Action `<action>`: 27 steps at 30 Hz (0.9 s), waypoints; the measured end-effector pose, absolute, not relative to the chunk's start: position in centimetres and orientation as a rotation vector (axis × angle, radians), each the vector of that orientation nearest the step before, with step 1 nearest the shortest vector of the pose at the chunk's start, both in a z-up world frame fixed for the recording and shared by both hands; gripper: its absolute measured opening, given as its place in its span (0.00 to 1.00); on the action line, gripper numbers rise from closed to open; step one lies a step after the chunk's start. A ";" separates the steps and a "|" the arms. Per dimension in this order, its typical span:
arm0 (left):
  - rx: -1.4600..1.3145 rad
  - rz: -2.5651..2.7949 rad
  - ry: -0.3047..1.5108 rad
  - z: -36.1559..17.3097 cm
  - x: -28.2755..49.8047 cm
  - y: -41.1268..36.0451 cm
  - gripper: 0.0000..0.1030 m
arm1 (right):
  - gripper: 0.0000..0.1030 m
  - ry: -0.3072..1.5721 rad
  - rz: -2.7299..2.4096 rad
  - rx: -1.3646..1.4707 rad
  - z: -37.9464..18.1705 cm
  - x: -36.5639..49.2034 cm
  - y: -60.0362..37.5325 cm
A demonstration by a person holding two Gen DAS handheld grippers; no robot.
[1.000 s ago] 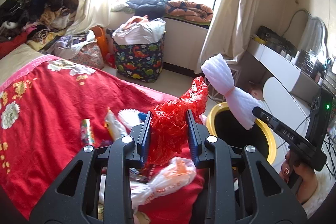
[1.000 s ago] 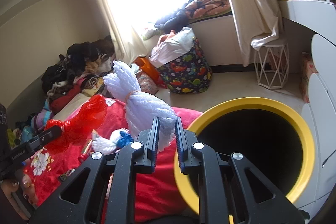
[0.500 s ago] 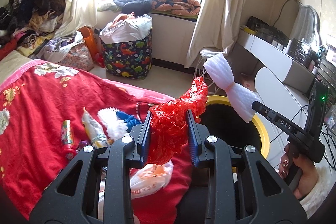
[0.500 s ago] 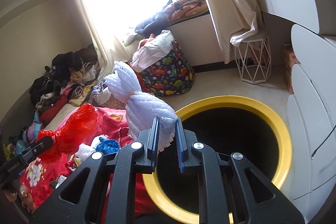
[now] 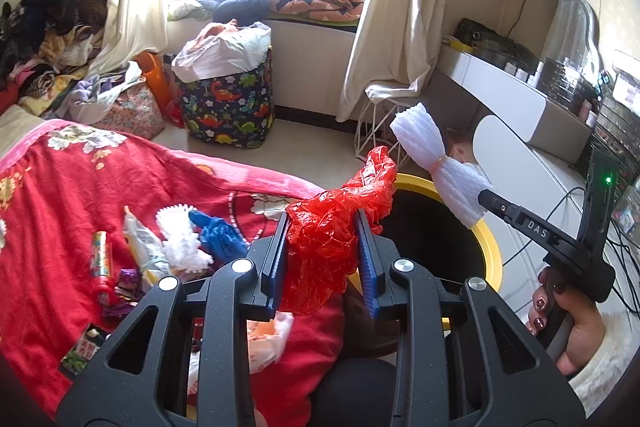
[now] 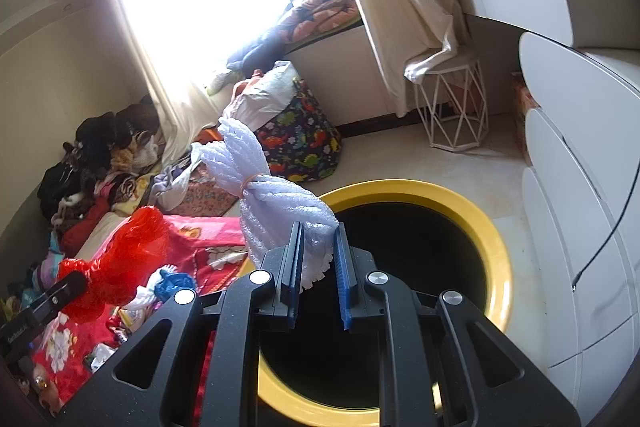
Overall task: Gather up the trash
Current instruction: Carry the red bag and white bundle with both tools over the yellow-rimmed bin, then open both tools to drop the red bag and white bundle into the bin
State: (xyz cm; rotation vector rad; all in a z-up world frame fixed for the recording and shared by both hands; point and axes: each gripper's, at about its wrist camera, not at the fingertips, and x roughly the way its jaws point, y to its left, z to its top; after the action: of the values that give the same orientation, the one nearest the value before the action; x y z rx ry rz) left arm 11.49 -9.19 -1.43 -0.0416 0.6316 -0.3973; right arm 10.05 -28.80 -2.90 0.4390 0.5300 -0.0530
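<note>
Left wrist: "DAS" on right tool (image 5: 482, 198)

1. The left gripper (image 5: 322, 251) points forward and somewhat downward just left of the yellow-rimmed bin (image 5: 490, 255); its jaws are clamped on a crumpled red plastic bag (image 5: 332, 227).
2. The right gripper (image 6: 318, 259) tilts down over the near-left rim of the bin; its jaws are pinched narrowly on a white foam bundle (image 6: 276, 199).
3. The person's right hand (image 5: 568, 323) wraps the right gripper's handle to the right of the bin; the fingers (image 5: 540, 303) curl round it, and a white fuzzy sleeve (image 5: 600, 367) covers the wrist.
</note>
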 end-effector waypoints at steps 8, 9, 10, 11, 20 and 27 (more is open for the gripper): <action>-0.006 -0.428 0.649 -2.2 11.3 -11.2 0.23 | 0.14 0.557 -0.118 0.463 -3.8 9.6 -30.8; -0.002 -0.430 0.652 -2.3 11.4 -11.5 0.23 | 0.14 0.561 -0.128 0.468 -3.9 9.5 -31.0; 0.003 -0.433 0.655 -2.4 11.4 -11.8 0.23 | 0.14 0.565 -0.134 0.472 -4.0 9.5 -31.3; 0.006 -0.436 0.659 -2.6 11.4 -12.0 0.23 | 0.14 0.567 -0.142 0.476 -4.1 9.5 -31.5; 0.024 -0.447 0.691 -3.8 12.1 -14.0 0.23 | 0.14 0.588 -0.193 0.493 -4.7 9.3 -32.4; 0.048 -0.450 0.717 -4.7 13.3 -15.9 0.23 | 0.15 0.610 -0.225 0.511 -5.2 9.1 -32.8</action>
State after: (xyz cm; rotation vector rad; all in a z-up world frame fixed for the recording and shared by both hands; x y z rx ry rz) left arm 13.33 -15.89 -4.69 0.0475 0.7166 -0.4503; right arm 9.11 -32.78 -5.24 0.5106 0.6100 -0.2253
